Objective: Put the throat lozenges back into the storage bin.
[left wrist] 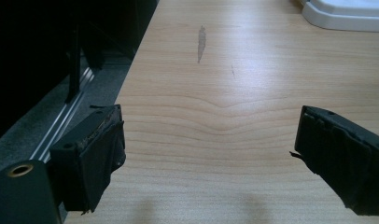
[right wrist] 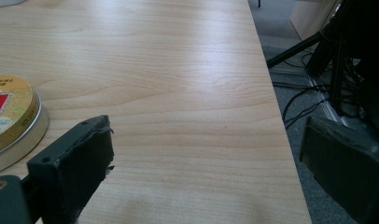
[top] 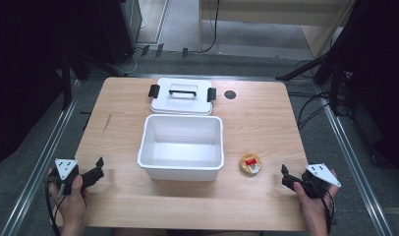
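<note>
Work in hand: judged as packing the small round tin (top: 250,164) into the white tub (top: 182,146); nothing lifted yet

Tin: flat, gold, red label on top; lying on the tabletop (top: 266,123) just beside the tub's near right corner, apart from it; in the right gripper view it sits at the left edge (right wrist: 10,122), close to the left jaw

Tub: open and empty, at the middle of the tabletop; its lid (top: 182,96) lies flat at 12 o'clock from it, touching or nearly touching the far wall; I cannot tell which

Right tool (top: 285,176): jaws spread wide, nothing between them; held low near the 5 o'clock corner of the tabletop

Left tool (top: 96,167): jaws likewise parted and empty; near the 7 o'clock corner, the tub between it and the tin; in its own view bare wood lies ahead (left wrist: 211,135)

Key relation: the tin lies at about 10 o'clock from the right tool, near; well apart from the left tool; so the right hand is the nearer one

Long axis: none to speak of; the tin is round, so any approach angle across its rim would serve; its low height is the real constraint

Next move, as a guess: swing the right tool left and forward, straddle the rim, close

Risk: a shallow metal side may slip from the pads; the tin could slide toward the tub wall
</note>
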`<state>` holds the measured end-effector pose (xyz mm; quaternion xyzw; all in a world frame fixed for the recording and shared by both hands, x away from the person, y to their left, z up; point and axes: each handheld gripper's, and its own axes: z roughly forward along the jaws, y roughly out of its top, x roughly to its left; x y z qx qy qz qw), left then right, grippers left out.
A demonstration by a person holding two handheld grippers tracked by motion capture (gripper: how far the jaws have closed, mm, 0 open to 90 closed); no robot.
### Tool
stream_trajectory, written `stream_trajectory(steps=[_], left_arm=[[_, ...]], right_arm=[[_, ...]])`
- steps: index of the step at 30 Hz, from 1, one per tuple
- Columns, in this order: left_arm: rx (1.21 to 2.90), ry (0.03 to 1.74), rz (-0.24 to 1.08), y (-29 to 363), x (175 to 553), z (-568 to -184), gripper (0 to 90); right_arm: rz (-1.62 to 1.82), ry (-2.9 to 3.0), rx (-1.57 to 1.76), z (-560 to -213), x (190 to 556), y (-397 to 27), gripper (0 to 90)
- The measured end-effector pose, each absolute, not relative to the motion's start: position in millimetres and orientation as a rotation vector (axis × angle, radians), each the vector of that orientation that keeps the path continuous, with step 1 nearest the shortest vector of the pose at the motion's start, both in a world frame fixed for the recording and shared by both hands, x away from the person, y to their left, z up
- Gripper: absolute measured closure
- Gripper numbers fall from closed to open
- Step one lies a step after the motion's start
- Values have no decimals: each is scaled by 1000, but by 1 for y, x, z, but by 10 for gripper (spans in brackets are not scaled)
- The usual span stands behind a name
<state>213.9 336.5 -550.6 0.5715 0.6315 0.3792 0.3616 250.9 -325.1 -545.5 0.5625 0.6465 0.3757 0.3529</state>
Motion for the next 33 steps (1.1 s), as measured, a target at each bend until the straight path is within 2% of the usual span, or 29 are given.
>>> stream_trajectory(steps=[4,9,18,26,33], left_arm=[[1466,1627,976,338,214,-551,93],[1455,1628,971,338,213,-551,94],[1444,1619,942,340,213,-551,130],[1467,1607,927,339,213,-551,79],[1485,1602,927,338,213,-551,76]], right_arm=[[972,1673,1452,-545,251,-325,37],[1008,1683,1493,-541,249,-325,128],[985,1907,1443,-526,255,-305,128],[888,2107,1447,-513,270,-289,130],[721,2304,1393,-507,284,-268,130]])
